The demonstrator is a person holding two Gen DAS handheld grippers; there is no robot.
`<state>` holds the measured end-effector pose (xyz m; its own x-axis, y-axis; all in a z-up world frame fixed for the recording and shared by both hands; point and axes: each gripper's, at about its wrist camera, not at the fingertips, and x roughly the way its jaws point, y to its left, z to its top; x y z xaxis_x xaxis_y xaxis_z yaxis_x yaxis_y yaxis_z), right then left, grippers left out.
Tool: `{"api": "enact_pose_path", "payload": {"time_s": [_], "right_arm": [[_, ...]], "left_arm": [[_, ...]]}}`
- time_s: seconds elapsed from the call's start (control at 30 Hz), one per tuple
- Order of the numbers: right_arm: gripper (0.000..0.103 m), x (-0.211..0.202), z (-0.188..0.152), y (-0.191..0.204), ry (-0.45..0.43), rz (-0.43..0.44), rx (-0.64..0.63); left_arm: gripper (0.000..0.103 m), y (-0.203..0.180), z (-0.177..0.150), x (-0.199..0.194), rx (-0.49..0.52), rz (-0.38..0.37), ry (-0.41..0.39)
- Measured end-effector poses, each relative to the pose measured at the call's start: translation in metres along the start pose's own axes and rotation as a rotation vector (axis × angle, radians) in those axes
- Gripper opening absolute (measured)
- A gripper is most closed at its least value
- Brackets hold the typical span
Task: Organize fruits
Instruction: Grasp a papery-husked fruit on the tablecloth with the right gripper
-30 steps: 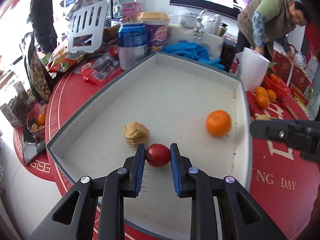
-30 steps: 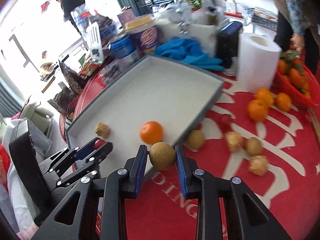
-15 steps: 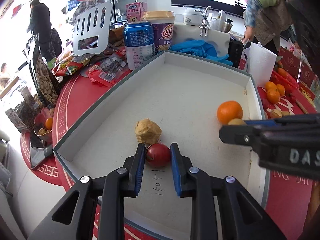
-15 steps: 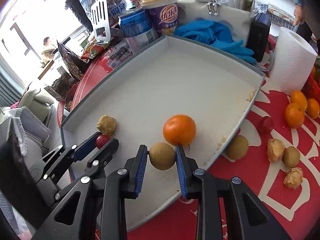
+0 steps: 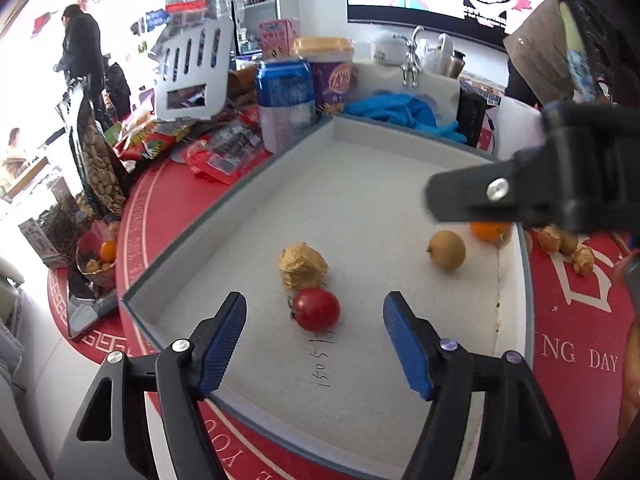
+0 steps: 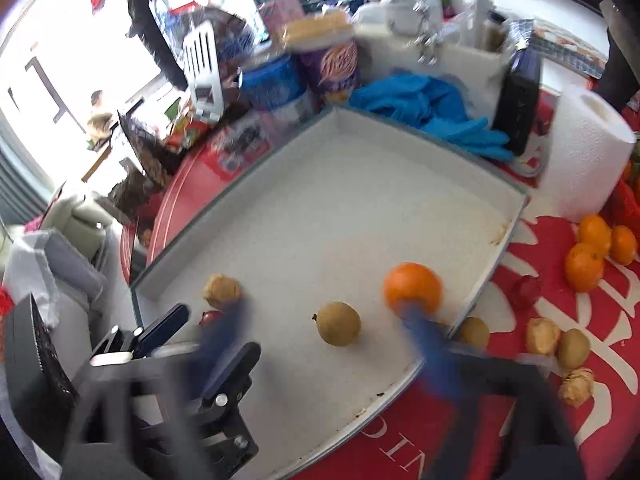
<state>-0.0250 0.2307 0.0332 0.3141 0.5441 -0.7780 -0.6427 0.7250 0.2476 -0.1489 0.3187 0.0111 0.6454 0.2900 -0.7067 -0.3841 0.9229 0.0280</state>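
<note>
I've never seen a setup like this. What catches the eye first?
A big white tray on a red table holds four fruits: a red tomato between open blue fingers, a papery husk fruit behind it, and a brown fruit beside an orange.

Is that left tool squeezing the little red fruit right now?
No, the left tool is spread wide and the red fruit lies loose on the tray between its fingers.

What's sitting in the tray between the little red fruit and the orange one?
A round tan-brown fruit lies between the small red fruit and the orange tangerine, seen in the right wrist view.
</note>
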Motion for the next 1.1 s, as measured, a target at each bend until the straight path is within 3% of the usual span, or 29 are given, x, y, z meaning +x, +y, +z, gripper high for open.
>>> {"api": "enact_pose_path", "payload": {"time_s": [0.27,0.5,0.8,0.87,1.0,1.1], "right_arm": [[0.103,-0.033,-0.009,-0.047,-0.039,-0.041,0.118],[0.103,-0.051,-0.039,-0.105,-0.001,-0.156,0.197],[0.103,-0.06,-0.093,-0.16,0.073,-0.365,0.214],[0.103,-0.063,-0.102,-0.166,0.064,-0.419,0.194],[0.103,-0.067,-0.11,-0.171,0.034,-0.423,0.178],[0.103,-0.068,-0.116,-0.169,-0.02,-0.429,0.164]], "left_arm": [[0.078,-0.006,0.008,-0.014,0.008,-0.041,-0.005],[0.078,-0.05,0.013,-0.032,0.113,-0.141,-0.017],[0.078,-0.122,0.0,-0.045,0.257,-0.315,0.045],[0.078,-0.135,-0.002,-0.044,0.277,-0.289,0.029],[0.078,-0.146,-0.003,-0.03,0.238,-0.301,0.102],[0.078,-0.149,-0.007,-0.028,0.243,-0.275,0.093]]}}
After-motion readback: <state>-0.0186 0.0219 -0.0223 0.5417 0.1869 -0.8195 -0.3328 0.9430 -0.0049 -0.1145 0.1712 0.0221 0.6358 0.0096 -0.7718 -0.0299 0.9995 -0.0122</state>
